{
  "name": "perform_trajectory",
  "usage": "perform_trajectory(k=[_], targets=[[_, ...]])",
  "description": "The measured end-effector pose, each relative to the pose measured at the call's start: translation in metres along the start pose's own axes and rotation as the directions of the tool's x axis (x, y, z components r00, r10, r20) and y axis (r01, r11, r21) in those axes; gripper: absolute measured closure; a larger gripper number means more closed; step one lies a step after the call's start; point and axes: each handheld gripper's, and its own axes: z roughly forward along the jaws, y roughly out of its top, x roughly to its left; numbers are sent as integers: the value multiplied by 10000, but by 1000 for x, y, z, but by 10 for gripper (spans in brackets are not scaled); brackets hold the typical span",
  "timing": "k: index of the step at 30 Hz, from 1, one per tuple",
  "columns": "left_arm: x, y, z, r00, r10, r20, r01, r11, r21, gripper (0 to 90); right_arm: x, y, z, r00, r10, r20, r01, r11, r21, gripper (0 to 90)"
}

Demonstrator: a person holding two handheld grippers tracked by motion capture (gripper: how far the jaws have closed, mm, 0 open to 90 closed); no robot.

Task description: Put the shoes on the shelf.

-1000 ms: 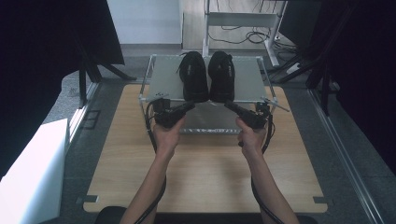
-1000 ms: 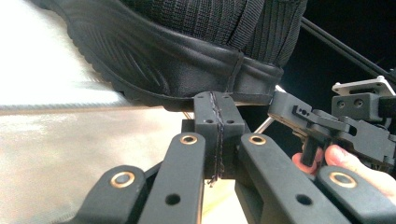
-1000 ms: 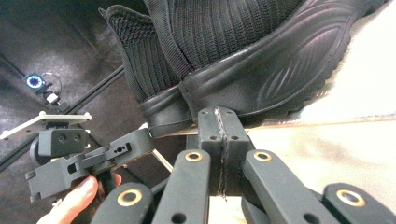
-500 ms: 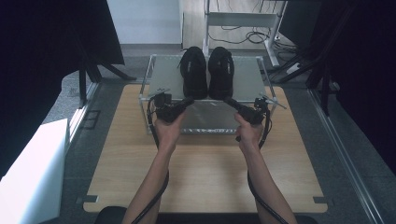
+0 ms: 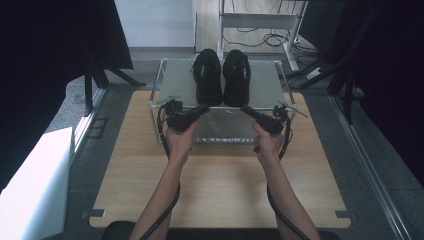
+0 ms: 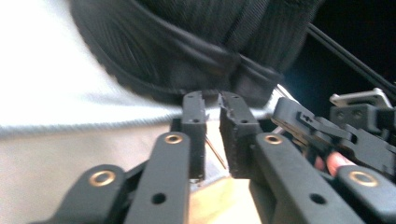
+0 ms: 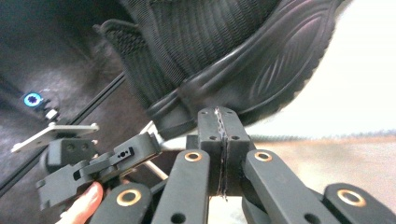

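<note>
While both tongs hover just behind the black shoes point(image 5: 221, 75), left tongs point(image 5: 204, 108) stand slightly apart, right tongs point(image 5: 245, 108) together.

Open wooden desk point(image 5: 220, 190) from the near edge up to the rack point(image 5: 220, 100) — nothing lying there but the person's forearms. Rack blocking the middle of the far edge, its metal frame posts at the corners. Bare desk strips to the rack's left and right, toward the far corners. On the rack's top, left shoe point(image 5: 207, 75) and right shoe point(image 5: 236, 75) side by side, almost touching — barely any gap between them. Free shelf surface left of the pair and right of it. Left gripper point(image 5: 200, 110) and right gripper point(image 5: 248, 110) near the rack's front rail, just below the heels. Left fingers point(image 6: 194, 121) slightly parted, close under a heel.
</note>
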Motion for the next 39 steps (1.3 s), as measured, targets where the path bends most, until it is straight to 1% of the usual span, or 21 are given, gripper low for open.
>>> perform_trajectory(k=[3, 11, 12, 17, 21, 22, 23, 24, 25, 26, 27, 29, 30, 31, 32, 33, 34, 36, 37, 38, 39], targets=[[1, -8, -7, 9999, 149, 80, -149, 9999, 59, 630, 1, -2, -10, 9997, -219, -146, 222, 9996, 146, 834], [-4, -17, -17, 9967, 793, -186, -784, 9959, 459, 399, 2, -8, -25, 9981, -606, -121, 610, 9975, 352, 644], [-6, -18, -18, 9955, 913, -243, -900, 9946, 526, 399, 2, -9, -26, 9980, -630, -109, 634, 9972, 393, 617], [-12, -25, -23, 9895, 1371, -467, -1334, 9883, 745, 285, 3, -18, -33, 9887, -1490, 141, 1475, 9858, 798, 499], [-14, -27, -27, 9855, 1577, -632, -1523, 9849, 825, 238, 6, -22, -37, 9774, -2107, 152, 2079, 9723, 1068, 430], [-14, -28, -28, 9840, 1648, -681, -1591, 9838, 821, 238, 6, -22, -37, 9774, -2107, 152, 2079, 9723, 1068, 430], [-16, -30, -31, 9791, 1835, -875, -1765, 9808, 828, 205, 8, -24, -40, 9730, -2304, 110, 2276, 9666, 1178, 398], [-16, -30, -31, 9791, 1835, -875, -1765, 9808, 828, 198, 8, -24, -40, 9730, -2304, 110, 2276, 9666, 1178, 398], [-18, -31, -33, 9737, 2029, -1034, -1937, 9767, 922, 184, 10, -25, -42, 9654, -2597, 233, 2543, 9576, 1354, 372], [-18, -31, -33, 9737, 2029, -1034, -1937, 9767, 922, 169, 10, -25, -42, 9654, -2597, 233, 2543, 9576, 1354, 372], [-19, -34, -35, 9689, 2198, -1135, -2080, 9723, 1068, 158, 12, -26, -45, 9568, -2890, 317, 2817, 9484, 1453, 349], [-20, -35, -35, 9664, 2284, -1182, -2155, 9700, 1126, 153, 12, -27, -45, 9541, -2976, 335, 2897, 9456, 1482, 334], [-21, -37, -36, 9626, 2416, -1225, -2273, 9664, 1202, 142, 14, -28, -48, 9469, -3194, 373, 3097, 9369, 1621, 309], [-22, -38, -37, 9597, 2504, -1279, -2349, 9640, 1250, 142, 14, -28, -48, 9469, -3194, 373, 3097, 9369, 1621, 309], [-23, -39, -38, 9561, 2600, -1349, -2428, 9611, 1316, 139, 15, -30, -49, 9387, -3418, 444, 3299, 9284, 1712, 284], [-24, -40, -38, 9529, 2696, -1387, -2511, 9582, 1373, 139, 15, -30, -49, 9387, -3418, 444, 3299, 9284, 1712, 284], [-24, -40, -39, 9502, 2768, -1433, -2570, 9559, 1422, 125, 16, -31, -51, 9303, -3633, 509, 3483, 9182, 1886, 262], [-25, -42, -41, 9436, 2920, -1557, -2700, 9514, 1481, 113, 17, -32, -52, 9287, -3674, 498, 3516, 9154, 1962, 245], [-27, -45, -44, 9340, 3146, -1696, -2888, 9439, 1604, 93, 17, -34, -55, 9234, -3807, 496, 3624, 9071, 2141, 237], [-27, -46, -45, 9299, 3222, -1776, -2947, 9413, 1647, 78, 17, -35, -56, 9200, -3886, 508, 3691, 9027, 2212, 224], [-27, -46, -45, 9299, 3222, -1776, -2947, 9413, 1647, 64, 18, -36, -57, 9166, -3961, 550, 3745, 8985, 2292, 208]])
